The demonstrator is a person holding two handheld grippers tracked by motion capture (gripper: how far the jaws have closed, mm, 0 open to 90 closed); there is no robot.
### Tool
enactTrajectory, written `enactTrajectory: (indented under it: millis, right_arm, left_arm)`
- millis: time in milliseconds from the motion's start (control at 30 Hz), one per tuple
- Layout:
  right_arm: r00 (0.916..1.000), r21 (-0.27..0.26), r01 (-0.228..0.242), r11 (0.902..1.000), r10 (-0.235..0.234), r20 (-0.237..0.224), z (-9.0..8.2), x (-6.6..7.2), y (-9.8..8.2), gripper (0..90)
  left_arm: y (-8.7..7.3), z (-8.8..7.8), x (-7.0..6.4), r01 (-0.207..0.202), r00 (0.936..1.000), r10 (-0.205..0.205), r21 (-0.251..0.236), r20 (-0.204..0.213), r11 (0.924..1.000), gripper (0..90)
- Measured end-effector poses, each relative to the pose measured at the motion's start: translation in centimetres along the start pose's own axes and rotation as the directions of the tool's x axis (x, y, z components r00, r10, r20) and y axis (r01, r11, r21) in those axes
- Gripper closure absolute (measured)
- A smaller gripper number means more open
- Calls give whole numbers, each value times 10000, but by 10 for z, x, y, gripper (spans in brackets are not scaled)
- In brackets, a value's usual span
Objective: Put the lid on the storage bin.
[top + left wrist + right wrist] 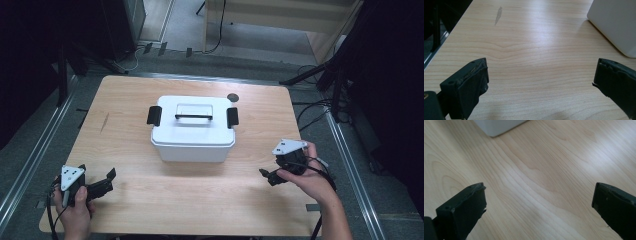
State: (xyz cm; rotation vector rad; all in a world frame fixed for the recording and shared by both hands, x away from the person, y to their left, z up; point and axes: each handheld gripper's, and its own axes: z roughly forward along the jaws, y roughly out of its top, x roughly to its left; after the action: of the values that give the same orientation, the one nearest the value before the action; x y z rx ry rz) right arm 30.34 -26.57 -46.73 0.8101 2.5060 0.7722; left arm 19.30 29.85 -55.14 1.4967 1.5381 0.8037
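A white plastic box [192, 136] stands in the middle of the wooden table [150, 200]. Its lid is on, with a black handle [193, 117] on top and a black latch at each end [154, 115]. My left gripper [109, 181] rests near the front left corner, held by a hand, open and holding nothing. My right gripper [267, 176] is at the front right in the other hand, also open and holding nothing. In the left gripper view the left gripper [540, 75] faces bare wood, the box [614, 22] ahead to the right. In the right gripper view the right gripper [539, 200] shows the box corner [496, 126] far ahead.
A dark round mark [232, 97] lies on the table behind the box, and a grey streak [104, 122] lies to its left. Cables [312, 112] and dark stands [340, 85] crowd the floor at the right. Metal rails [30, 165] run along both table sides.
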Motion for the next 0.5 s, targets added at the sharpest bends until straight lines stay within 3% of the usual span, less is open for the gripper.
enactTrajectory:
  millis: [167, 267, 500]
  right_arm:
    - [9962, -515, -716, 9961, 740, 455, -3, -2, -27, 0]
    - [9922, -850, -1107, 9902, 1151, 488, -5, -2, -40, 0]
    - [9773, -1276, -1868, 9741, 1974, 764, -5, 2, -74, 0]
  left_arm:
    - [0, 0, 0, 6, 10000, -6, -28, 20, 10000, 1]
    - [0, 0, 0, -35, 10000, 36, -21, 16, 10000, 1]
    - [0, 0, 0, -22, 10000, 22, -61, -8, 10000, 1]
